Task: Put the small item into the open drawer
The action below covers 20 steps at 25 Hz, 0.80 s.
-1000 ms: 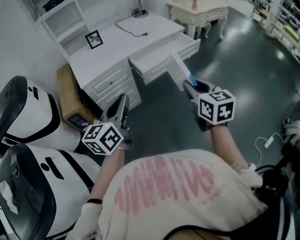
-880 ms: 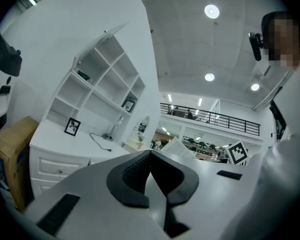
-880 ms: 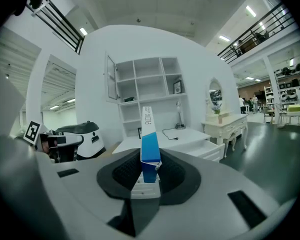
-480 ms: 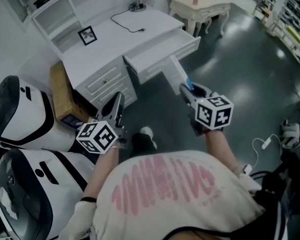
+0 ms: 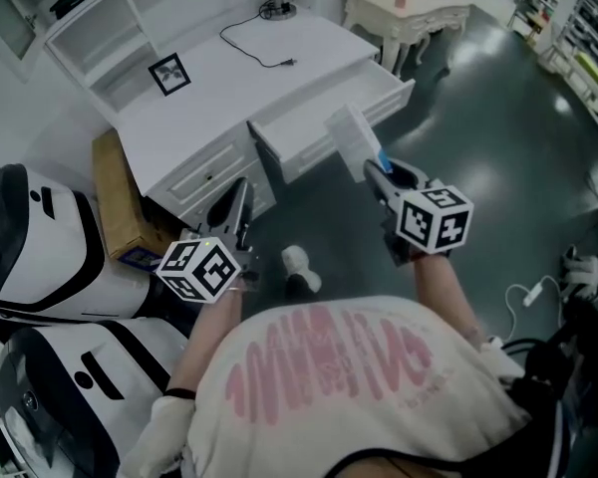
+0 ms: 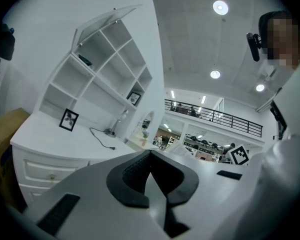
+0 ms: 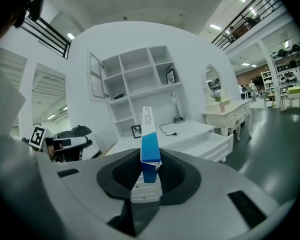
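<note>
Floor (image 5: 498, 147): dark and glossy, with wide open room right of the worktop.
Worktop (image 5: 219, 78): white, flat top carrying a picture frame (image 5: 169, 72) and a cable (image 5: 254, 43); a cardboard box (image 5: 120, 202) leans at its left end.
Open drawer (image 5: 324, 118): pulled out, front edge toward the tools.
Change: the worktop and drawer sit closer than a second ago, and both tools are nearer the drawer front.
Right tool (image 5: 374, 167): clamped on the small item.
Left tool (image 5: 241, 202): jaws together, nothing between them.
Small item (image 7: 150, 149): blue-and-white box, upright in the right tool; in the head view its top overlaps the drawer's front edge.
</note>
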Available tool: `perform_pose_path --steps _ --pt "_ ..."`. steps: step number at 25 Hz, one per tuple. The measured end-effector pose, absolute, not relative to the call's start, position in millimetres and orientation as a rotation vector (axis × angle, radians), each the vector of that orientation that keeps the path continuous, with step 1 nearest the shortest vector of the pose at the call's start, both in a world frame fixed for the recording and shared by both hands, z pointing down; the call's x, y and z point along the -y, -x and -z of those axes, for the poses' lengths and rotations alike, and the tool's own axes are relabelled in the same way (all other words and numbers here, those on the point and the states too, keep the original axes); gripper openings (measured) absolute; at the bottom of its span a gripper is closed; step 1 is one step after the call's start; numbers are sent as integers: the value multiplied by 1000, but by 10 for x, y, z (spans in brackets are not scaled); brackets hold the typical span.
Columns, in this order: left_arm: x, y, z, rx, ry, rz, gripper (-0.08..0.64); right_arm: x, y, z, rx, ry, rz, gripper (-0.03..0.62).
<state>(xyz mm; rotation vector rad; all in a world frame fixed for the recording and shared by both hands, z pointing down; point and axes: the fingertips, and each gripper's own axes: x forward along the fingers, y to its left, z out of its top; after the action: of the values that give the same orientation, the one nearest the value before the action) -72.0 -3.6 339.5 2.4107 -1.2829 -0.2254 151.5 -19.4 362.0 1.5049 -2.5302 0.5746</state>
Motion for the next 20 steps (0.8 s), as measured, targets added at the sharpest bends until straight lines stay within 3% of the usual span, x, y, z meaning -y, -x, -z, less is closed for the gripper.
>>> perform_pose_path --steps 20 --pt "2022 1081 -3561 1251 -2325 202 29 2040 -956 -3738 2453 -1373 -614 97"
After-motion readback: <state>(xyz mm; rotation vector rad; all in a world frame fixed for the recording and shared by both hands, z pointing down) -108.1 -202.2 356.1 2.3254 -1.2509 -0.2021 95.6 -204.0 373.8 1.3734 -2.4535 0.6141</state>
